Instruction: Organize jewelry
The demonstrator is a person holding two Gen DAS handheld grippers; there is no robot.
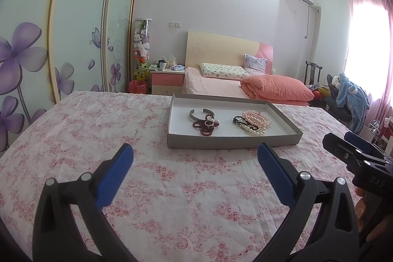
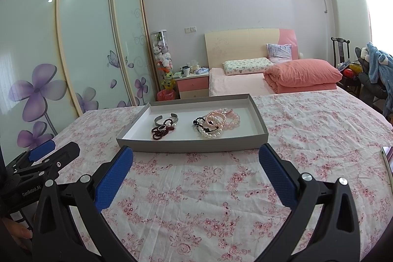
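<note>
A shallow grey tray (image 1: 233, 140) (image 2: 191, 145) with a white floor sits on the floral cloth. In it lie a silver cuff (image 1: 200, 112) (image 2: 165, 117) with dark red bead strings (image 1: 205, 128) (image 2: 161, 133) on the left, and a pile of pink and white pearl bracelets (image 1: 254, 123) (image 2: 218, 123) on the right. My left gripper (image 1: 195, 151) is open and empty, short of the tray's near wall. My right gripper (image 2: 195, 154) is open and empty, just before the tray's near wall. Each gripper shows at the edge of the other's view.
The floral cloth (image 1: 98, 129) covers a wide flat surface. A bed with a salmon quilt (image 1: 277, 89) stands behind, a pink nightstand (image 1: 167, 80) and sliding wardrobe doors (image 1: 73, 41) to the left. A flat object's edge (image 2: 388, 158) lies at far right.
</note>
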